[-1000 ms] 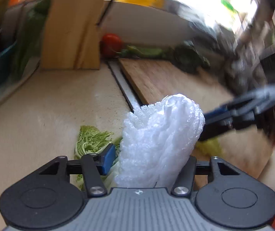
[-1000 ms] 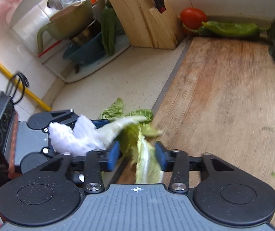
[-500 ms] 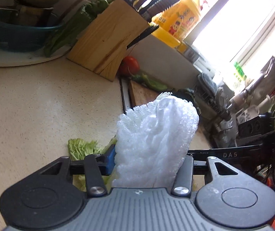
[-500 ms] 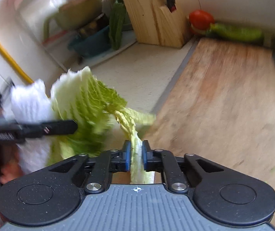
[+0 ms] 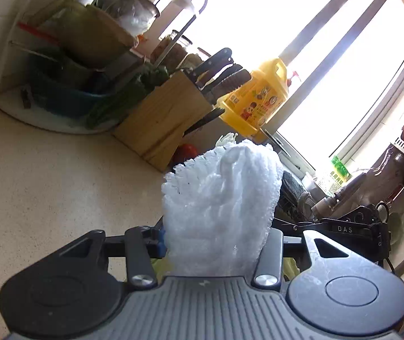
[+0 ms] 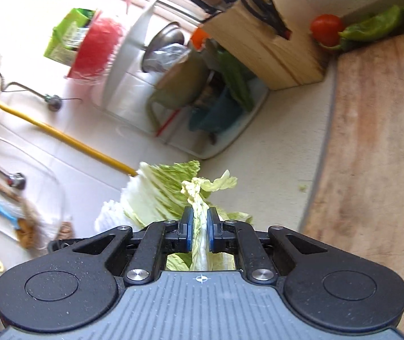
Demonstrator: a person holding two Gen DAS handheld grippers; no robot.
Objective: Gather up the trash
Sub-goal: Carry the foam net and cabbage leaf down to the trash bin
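Note:
My left gripper is shut on a white foam net sleeve that stands up between the fingers, held above the beige counter. My right gripper is shut on pale green cabbage leaves, gripping the white stalk, lifted above the counter. The white foam net shows just left of the leaves in the right wrist view. The right gripper's dark body shows at the right of the left wrist view.
A wooden knife block, a tomato, a green pepper and a yellow bottle stand at the back. A dish rack with pots is in the corner. A wooden cutting board lies to the right.
Both grippers rose and tilted up from the counter. The right gripper closed on the cabbage leaves and lifted them. The left kept hold of the foam net.

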